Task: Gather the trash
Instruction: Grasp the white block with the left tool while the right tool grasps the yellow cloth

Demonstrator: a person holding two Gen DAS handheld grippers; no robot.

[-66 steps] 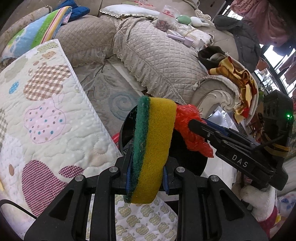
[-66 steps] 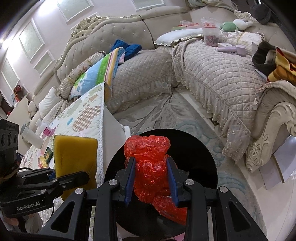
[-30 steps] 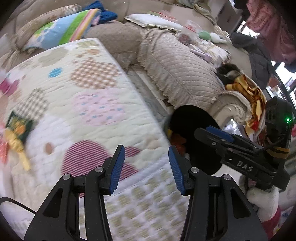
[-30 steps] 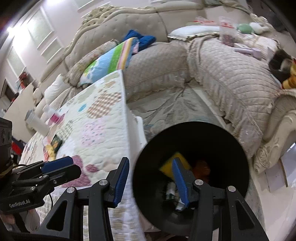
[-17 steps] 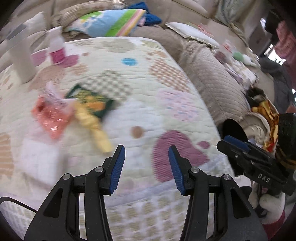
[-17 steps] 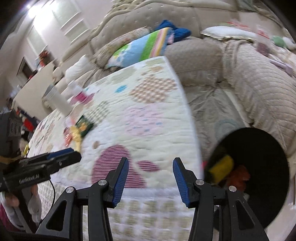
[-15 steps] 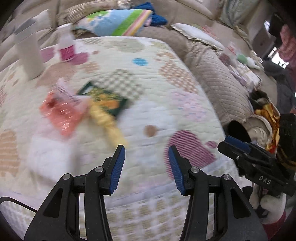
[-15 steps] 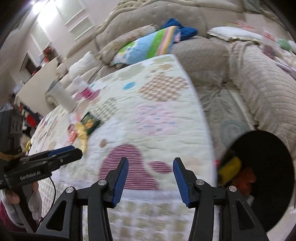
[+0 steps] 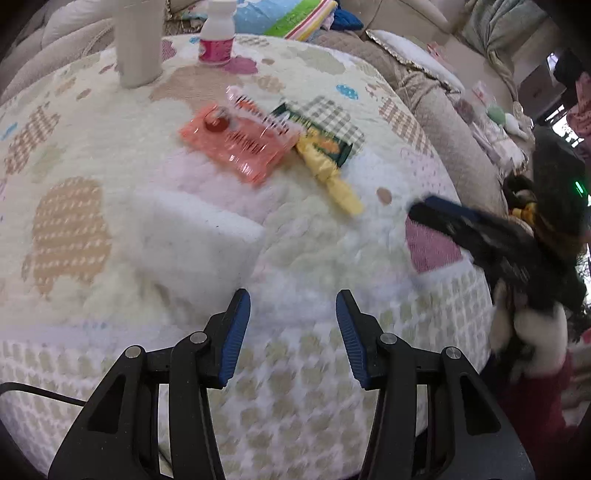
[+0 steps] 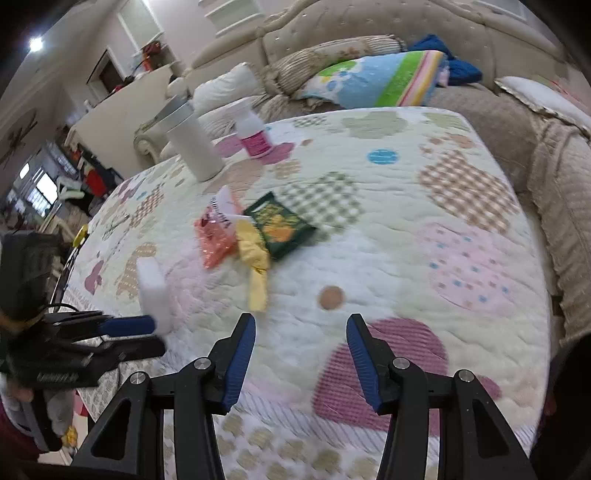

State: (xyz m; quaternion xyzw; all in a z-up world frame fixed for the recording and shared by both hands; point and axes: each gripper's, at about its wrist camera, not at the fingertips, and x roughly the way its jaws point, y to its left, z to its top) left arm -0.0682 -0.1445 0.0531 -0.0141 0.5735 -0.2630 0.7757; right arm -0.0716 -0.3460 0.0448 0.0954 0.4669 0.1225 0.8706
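On the quilted table cover lie an orange plastic wrapper, a green snack packet, a crumpled yellow wrapper and a white foam block. My left gripper is open and empty at the near table edge, just short of the white block; it also shows in the right wrist view. My right gripper is open and empty, short of the yellow wrapper; it also shows in the left wrist view.
A tall white cylinder and a small white bottle with a pink label stand at the far side of the table. A beige sofa with cushions surrounds the table.
Both grippers let go of the sponge and the red bag into the black bin, then swung left from the bin to face the table. The trash pile now lies in front of them.
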